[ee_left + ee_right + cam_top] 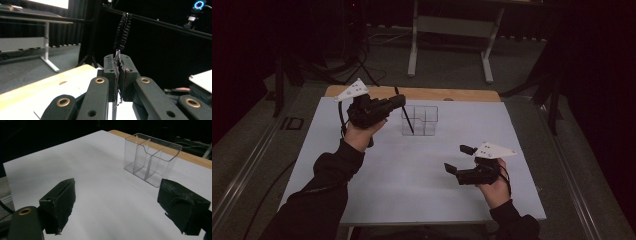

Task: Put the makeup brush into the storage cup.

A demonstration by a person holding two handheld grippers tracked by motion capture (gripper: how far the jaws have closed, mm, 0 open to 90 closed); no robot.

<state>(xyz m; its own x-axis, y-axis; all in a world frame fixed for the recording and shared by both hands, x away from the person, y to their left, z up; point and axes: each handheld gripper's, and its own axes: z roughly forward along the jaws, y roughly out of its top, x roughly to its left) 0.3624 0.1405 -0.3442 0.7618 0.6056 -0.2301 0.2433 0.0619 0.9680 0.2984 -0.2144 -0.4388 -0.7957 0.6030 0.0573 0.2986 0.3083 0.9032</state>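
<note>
A person at a white-covered surface [412, 175] holds a thin black bottle brush with a wire stem [406, 116] in the left tongs [398, 101], whose jaws are pressed together on the stem. In the left gripper view the bristled head of the brush [123, 31] rises above the clamped jaws while the wire hangs below them. From above, the brush slants across the clear plastic organiser box with open-topped compartments [420, 120]; its lower end lies over the box, but whether it is inside a compartment or merely above it cannot be told.

The right tongs [459, 159] hover nearer the person than the box and well apart from it, jaws wide with nothing between them. Their own camera looks across bare white sheet toward the organiser box [150, 160], which looks empty from that side.

By the look of it, the step in hand is carrying the brush at the box, either setting it in or drawing it out. The next move likely calls for keeping the stem steady and lined up with one compartment, since the light plastic box could tip or slide if the wire catches a divider.

A wooden edge [412, 93] shows beyond the box. The room is dark, with grey floor, a white-legged desk frame [452, 30] behind and black curtains around.
</note>
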